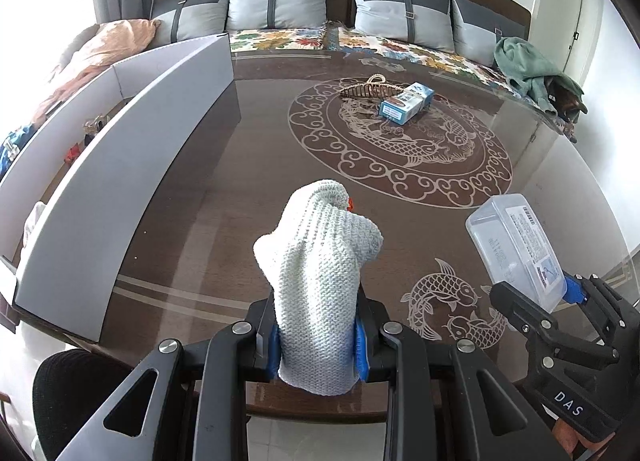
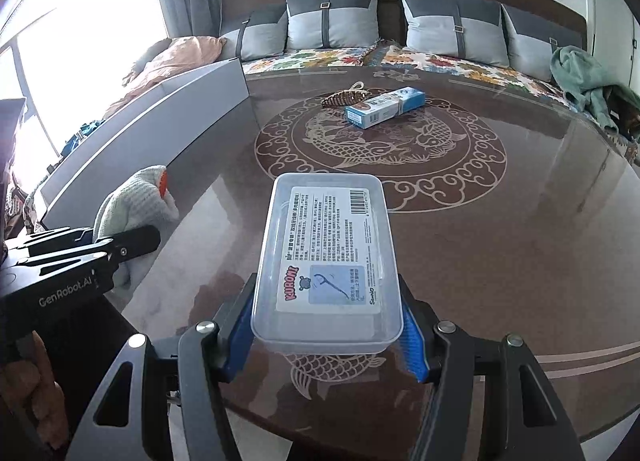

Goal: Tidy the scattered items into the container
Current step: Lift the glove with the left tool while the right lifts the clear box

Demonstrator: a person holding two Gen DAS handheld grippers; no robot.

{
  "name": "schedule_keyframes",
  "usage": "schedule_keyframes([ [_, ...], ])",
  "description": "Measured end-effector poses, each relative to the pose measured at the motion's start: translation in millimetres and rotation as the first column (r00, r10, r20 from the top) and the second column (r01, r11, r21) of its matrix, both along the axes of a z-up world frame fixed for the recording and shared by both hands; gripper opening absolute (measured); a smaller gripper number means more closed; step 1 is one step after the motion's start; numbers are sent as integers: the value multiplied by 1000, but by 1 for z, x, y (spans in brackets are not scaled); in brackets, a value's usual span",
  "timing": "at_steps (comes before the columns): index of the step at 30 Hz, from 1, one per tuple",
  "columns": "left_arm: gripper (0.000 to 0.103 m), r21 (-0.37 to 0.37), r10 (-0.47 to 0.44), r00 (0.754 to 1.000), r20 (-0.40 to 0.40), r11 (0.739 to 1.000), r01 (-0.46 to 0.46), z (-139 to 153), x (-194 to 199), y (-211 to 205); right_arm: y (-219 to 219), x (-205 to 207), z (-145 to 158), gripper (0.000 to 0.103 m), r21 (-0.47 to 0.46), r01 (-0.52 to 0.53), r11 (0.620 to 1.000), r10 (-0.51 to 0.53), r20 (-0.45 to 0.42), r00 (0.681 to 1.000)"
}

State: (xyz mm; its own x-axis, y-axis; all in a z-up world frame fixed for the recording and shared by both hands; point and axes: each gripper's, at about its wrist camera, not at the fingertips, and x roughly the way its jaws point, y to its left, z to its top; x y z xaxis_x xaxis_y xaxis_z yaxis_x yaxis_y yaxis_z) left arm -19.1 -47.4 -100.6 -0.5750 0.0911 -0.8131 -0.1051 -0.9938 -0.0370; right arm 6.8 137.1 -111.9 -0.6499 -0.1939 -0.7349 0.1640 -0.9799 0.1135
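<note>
My left gripper (image 1: 316,345) is shut on a white knitted cloth (image 1: 320,273) with a small orange patch; the cloth stands up between the blue pads above the table. My right gripper (image 2: 328,341) is shut on a clear plastic box of floss picks (image 2: 328,261), its label facing up, held above the table. The right gripper (image 1: 560,301) and its plastic box (image 1: 516,237) also show at the lower right of the left wrist view. The grey-walled container (image 1: 132,165) stands at the table's left edge with some items inside. A blue carton (image 1: 406,103) and a woven brown item (image 1: 366,89) lie mid-table.
The dark glass-topped table (image 2: 500,241) bears a carp pattern. Behind it runs a sofa with grey cushions (image 2: 332,17) and a floral cover. A green cloth (image 1: 528,65) lies at the far right, and a peach blanket (image 1: 104,45) sits beyond the container.
</note>
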Motion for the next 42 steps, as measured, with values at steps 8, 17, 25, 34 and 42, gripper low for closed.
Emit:
schedule_keyframes([
  [8, 27, 3, 6, 1000, -4, 1000, -6, 1, 1, 0, -1, 0, 3, 61, -8, -3, 1000, 3, -4, 1000],
  [17, 27, 8, 15, 1000, -3, 1000, -15, 1, 1, -3, -2, -1, 3, 61, -9, -8, 1000, 8, -3, 1000],
  [25, 27, 17, 21, 1000, -3, 1000, -21, 1, 2, -4, -5, -2, 1, 61, -1, -12, 1000, 12, 4, 1000],
  [34, 27, 30, 27, 1000, -4, 999, -27, 3, 3, -7, -5, -2, -2, 61, 9, -14, 1000, 14, 10, 1000],
  [42, 27, 45, 35, 999, -7, 998, -34, 5, 4, -10, -8, -1, -2, 61, 18, -20, 1000, 20, 11, 1000],
])
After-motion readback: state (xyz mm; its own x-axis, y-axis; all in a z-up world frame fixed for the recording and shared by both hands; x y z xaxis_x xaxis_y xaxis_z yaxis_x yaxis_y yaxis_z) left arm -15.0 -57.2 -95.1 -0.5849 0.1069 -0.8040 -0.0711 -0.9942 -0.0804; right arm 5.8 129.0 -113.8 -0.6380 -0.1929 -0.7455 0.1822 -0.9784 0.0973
